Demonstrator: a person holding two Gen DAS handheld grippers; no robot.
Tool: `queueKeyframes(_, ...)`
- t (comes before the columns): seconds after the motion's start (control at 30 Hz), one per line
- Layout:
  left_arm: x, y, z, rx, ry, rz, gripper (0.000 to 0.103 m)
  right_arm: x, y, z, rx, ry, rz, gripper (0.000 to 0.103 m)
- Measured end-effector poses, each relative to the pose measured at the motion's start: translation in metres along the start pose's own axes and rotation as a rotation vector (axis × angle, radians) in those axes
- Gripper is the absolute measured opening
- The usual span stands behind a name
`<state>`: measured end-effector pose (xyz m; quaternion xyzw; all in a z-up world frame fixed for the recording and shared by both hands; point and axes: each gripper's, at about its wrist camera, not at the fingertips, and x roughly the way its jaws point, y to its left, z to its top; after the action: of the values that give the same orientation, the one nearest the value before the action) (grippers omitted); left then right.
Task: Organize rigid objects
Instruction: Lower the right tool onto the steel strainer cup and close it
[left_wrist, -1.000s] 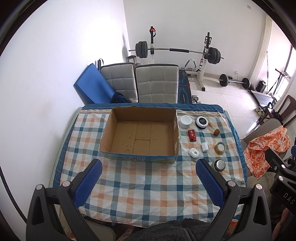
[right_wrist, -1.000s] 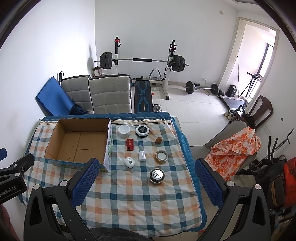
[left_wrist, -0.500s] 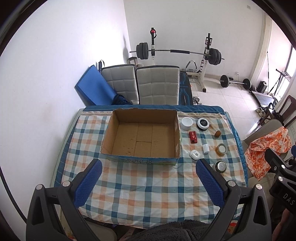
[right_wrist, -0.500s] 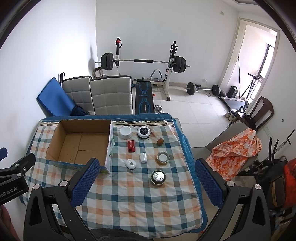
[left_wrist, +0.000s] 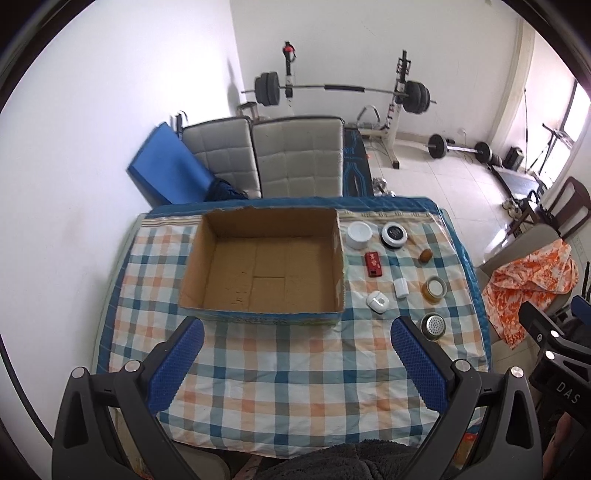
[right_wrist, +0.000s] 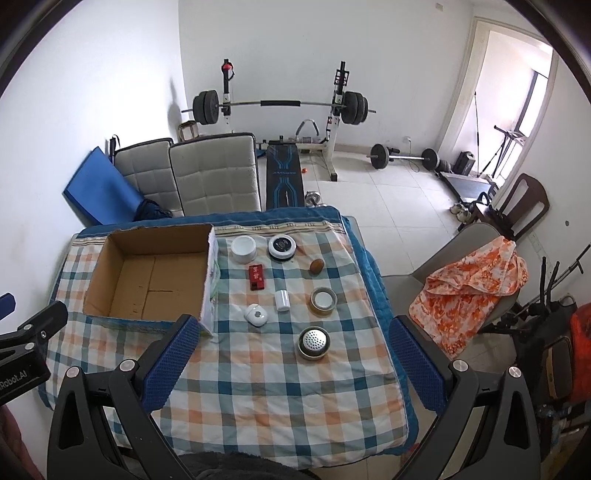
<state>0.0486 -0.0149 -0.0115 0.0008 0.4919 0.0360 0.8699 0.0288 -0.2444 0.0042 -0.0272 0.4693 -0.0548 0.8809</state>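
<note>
An empty cardboard box stands open on the checked tablecloth. To its right lie several small items: a white jar, a black-and-white round tin, a red case, a brown egg-shaped piece, a small white cylinder, a white earbud case, a tape roll and a perforated metal lid. My left gripper is open and empty, high above the table's near side. My right gripper is open and empty, above the near right part.
Two grey padded chairs and a blue mat stand behind the table. A barbell rack and weights are at the back wall. A chair with an orange cloth stands right of the table.
Both views have shifted slightly; the table and items sit a little lower in the frames. Both grippers stay open. Nothing on the table has moved.
</note>
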Motion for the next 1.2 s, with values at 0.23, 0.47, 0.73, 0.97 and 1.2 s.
queueKeyframes(0.23, 0.109, -0.057, 0.005, 0.083, 0.143, 0.02, 0.103, 0.136, -0.038, -0.012, 0.044, 0.237, -0.056, 0.103)
queueKeyframes(0.47, 0.225, -0.113, -0.007, 0.133, 0.324, 0.03, 0.103, 0.284, -0.056, -0.044, 0.088, 0.452, -0.015, 0.103)
queueKeyframes(0.73, 0.306, -0.151, -0.015, 0.166, 0.44, 0.06, 0.103, 0.381, -0.064, -0.076, 0.157, 0.607, 0.04, 0.094)
queueKeyframes(0.97, 0.334, -0.16, -0.013, 0.137, 0.463, 0.076, 0.102, 0.417, -0.074, -0.081, 0.244, 0.641, 0.153, 0.088)
queueKeyframes(1.2, 0.35, -0.157, -0.013, 0.097, 0.495, 0.064, 0.102, 0.421, -0.073, -0.077, 0.191, 0.661, 0.196, 0.085)
